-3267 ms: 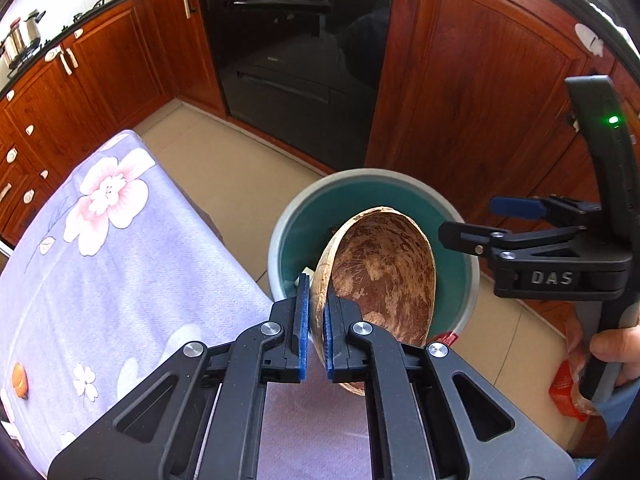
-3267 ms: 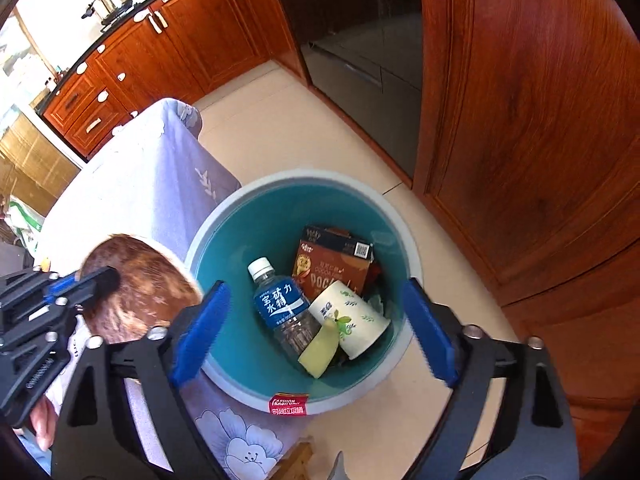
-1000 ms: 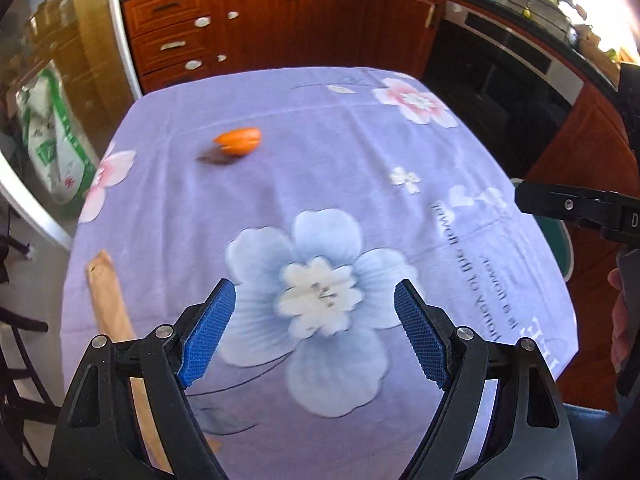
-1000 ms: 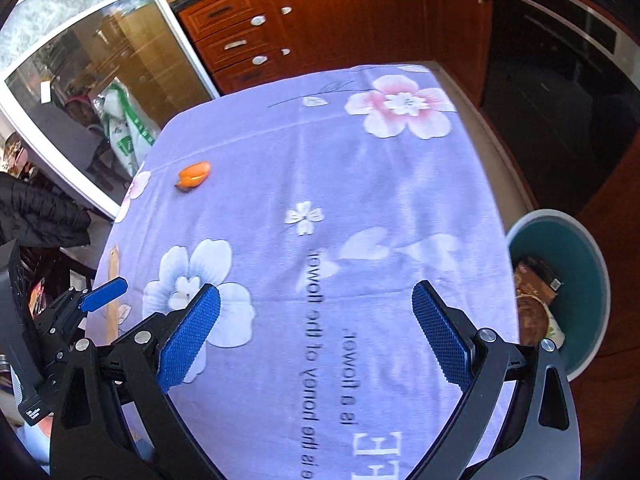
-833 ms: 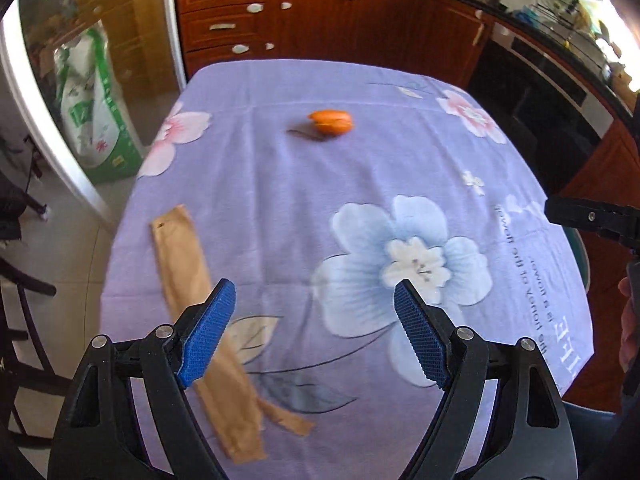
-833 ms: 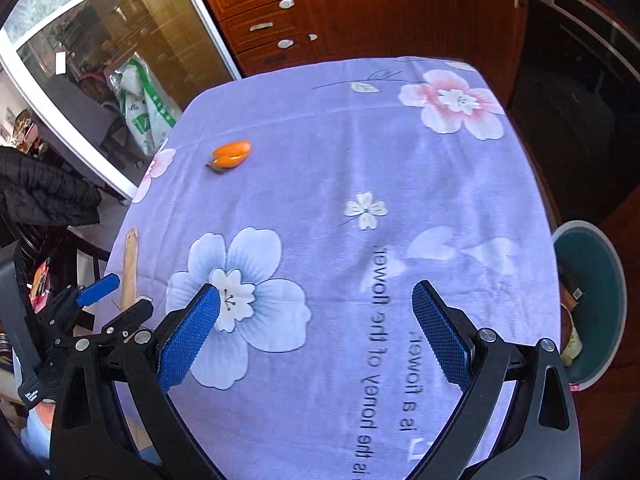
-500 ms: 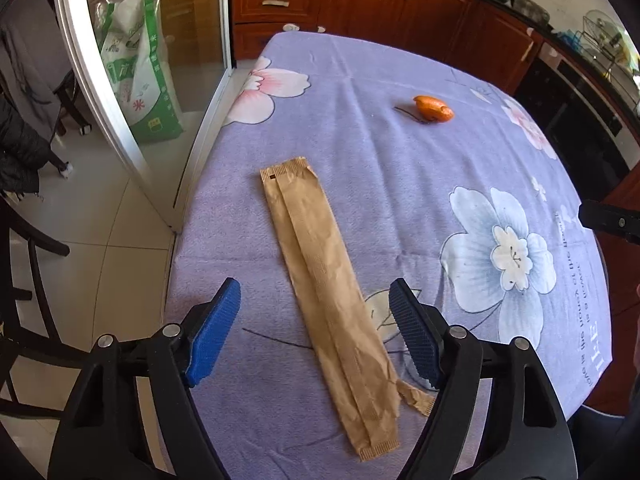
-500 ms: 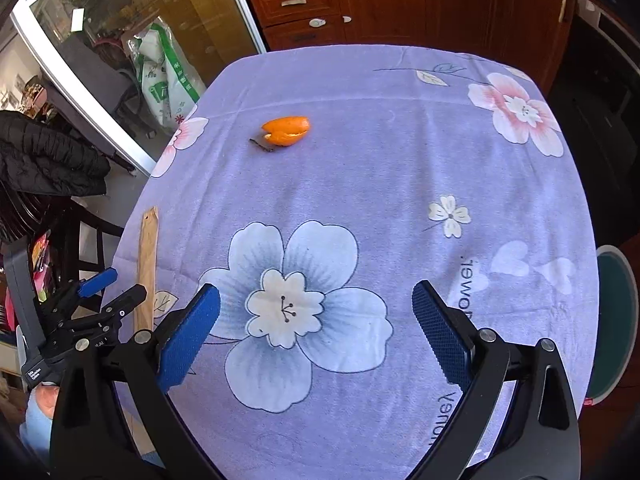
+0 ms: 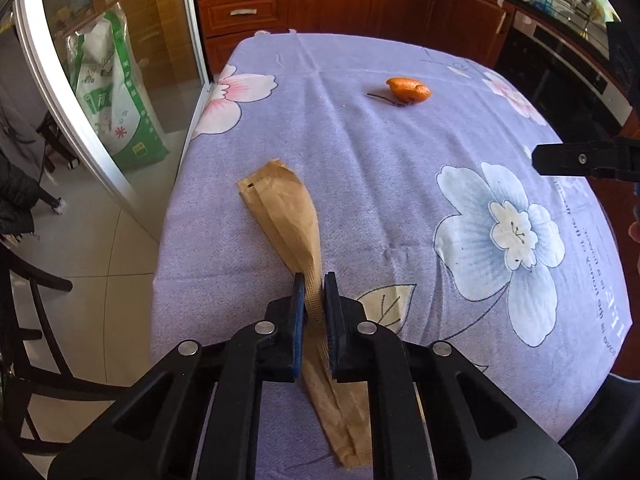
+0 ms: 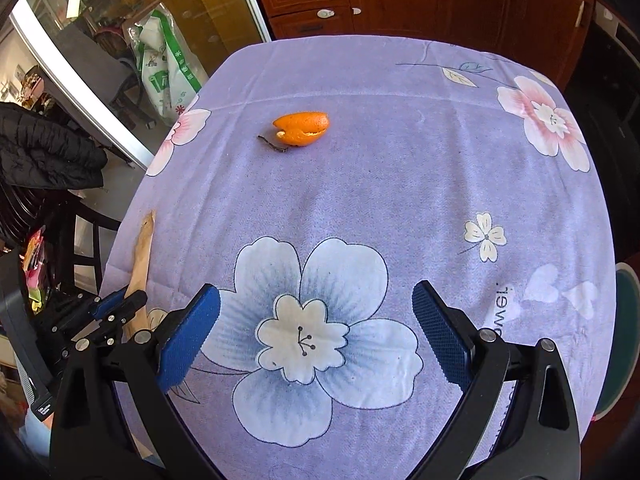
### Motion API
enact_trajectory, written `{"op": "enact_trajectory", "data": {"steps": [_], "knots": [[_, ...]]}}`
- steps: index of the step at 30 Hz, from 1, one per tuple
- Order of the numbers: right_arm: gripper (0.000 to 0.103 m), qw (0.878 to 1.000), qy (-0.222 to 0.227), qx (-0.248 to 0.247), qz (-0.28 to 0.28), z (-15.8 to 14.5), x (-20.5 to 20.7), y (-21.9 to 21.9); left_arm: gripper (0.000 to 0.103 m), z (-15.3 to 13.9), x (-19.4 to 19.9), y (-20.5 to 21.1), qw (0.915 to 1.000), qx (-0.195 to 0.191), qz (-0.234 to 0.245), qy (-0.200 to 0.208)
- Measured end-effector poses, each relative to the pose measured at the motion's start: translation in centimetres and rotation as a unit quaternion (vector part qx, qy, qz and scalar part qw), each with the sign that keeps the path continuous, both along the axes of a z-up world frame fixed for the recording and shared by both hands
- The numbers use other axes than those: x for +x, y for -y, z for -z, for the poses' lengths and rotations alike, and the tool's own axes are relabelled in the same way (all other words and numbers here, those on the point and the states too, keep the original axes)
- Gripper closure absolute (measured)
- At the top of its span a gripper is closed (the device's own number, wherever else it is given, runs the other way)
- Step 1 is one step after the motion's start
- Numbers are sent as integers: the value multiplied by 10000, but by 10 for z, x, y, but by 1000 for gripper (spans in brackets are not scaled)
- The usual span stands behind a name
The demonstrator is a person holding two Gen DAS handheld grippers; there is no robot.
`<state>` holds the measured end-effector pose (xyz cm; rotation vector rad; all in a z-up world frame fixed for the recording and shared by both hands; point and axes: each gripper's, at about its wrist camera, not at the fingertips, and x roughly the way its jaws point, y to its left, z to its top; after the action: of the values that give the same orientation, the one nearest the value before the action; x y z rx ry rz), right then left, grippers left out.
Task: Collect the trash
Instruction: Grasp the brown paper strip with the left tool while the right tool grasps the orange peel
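- Left gripper: just closed, pinching brown paper sleeve on purple floral tablecloth.
- Right gripper: wide, empty, above tablecloth.
- Orange peel: far side, untouched.

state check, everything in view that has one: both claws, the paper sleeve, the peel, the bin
left claw: shut on the brown paper sleeve, having just closed
brown paper sleeve: pinched mid-length, ends lying on the tablecloth
right claw: open, nothing between its pads, above the cloth
orange peel: lying loose on the cloth, untouched
bin: beside the table at frame edge, contents not visible
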<state>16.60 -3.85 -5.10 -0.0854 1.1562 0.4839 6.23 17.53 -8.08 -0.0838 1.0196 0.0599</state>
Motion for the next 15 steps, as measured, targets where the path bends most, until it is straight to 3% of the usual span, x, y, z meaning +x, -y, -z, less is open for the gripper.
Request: {"op": "enact_trajectory", "data": {"steps": [7, 15], "knots": [[10, 9997, 168, 15, -154, 9, 31, -22, 97, -25, 31, -3, 9992, -187, -9, 340], [10, 9990, 265, 81, -352, 22, 94, -57, 96, -26, 88, -8, 9983, -436, -43, 383]]}}
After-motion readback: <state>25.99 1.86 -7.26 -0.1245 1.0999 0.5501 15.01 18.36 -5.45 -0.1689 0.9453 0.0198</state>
